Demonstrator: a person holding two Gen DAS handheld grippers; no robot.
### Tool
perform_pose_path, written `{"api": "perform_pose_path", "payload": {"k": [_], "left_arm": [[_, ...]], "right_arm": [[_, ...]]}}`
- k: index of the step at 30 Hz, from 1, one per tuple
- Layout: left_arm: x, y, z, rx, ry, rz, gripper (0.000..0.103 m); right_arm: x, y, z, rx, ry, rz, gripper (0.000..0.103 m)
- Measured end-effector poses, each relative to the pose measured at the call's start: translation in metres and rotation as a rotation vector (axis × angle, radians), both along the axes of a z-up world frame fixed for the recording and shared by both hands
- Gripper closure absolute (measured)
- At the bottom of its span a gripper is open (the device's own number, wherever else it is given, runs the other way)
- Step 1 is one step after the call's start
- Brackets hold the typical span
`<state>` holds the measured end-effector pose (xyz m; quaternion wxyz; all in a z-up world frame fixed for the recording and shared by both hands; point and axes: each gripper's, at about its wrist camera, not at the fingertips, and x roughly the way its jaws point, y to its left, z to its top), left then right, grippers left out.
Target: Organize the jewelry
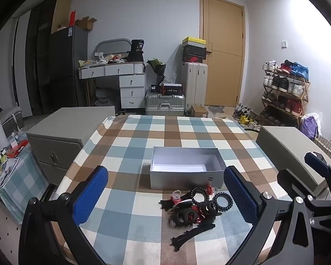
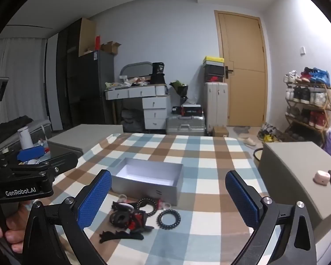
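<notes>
A: Anything in the grey box [image 1: 186, 177] yet?
B: No, empty. Jewelry pile [image 1: 193, 207] lies lower centre, just in front of it. Left gripper [image 1: 165, 195] & right gripper [image 2: 168, 197] both spread wide, holding nothing.

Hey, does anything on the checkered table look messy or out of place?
Yes: the hair accessories lie in a tangled heap on the tablecloth, just in front of the open grey box, which holds nothing.

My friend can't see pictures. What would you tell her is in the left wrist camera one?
A heap of black and red hair accessories lies on a checked tablecloth, just in front of an open, empty grey box. The left gripper frames them with its blue jaws wide apart, holding nothing, and the right gripper shows at the right edge.
</notes>
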<state>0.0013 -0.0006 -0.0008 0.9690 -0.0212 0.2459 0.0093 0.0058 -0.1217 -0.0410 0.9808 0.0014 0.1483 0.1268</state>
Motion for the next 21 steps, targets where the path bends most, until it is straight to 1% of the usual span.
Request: {"api": "perform_pose_path", "payload": {"k": [2, 5, 8, 11, 21], "left_arm": [[0.002, 0.0, 0.0, 0.001, -0.001, 0.004, 0.001], [0.005, 0.0, 0.006, -0.016, -0.002, -0.006, 0.001], [0.007, 0.002, 0.005, -0.035, 0.009, -0.011, 0.001], [-0.001, 0.007, -0.001, -0.03, -0.014, -0.015, 0.001], [-0.001, 0.008, -0.001, -0.038, -0.008, -0.022, 0.001]], "right_arm": [[0.0, -0.002, -0.001, -0.007, -0.004, -0.007, 0.0], [0.002, -0.004, -0.002, -0.01, -0.01, -0.01, 0.0], [0.0, 0.001, 0.002, -0.021, -0.016, -0.025, 0.0], [0.0, 0.0, 0.001, -0.033, -0.012, -0.038, 0.0], [0.005, 0.003, 0.001, -0.05, 0.005, -0.071, 0.0]]}}
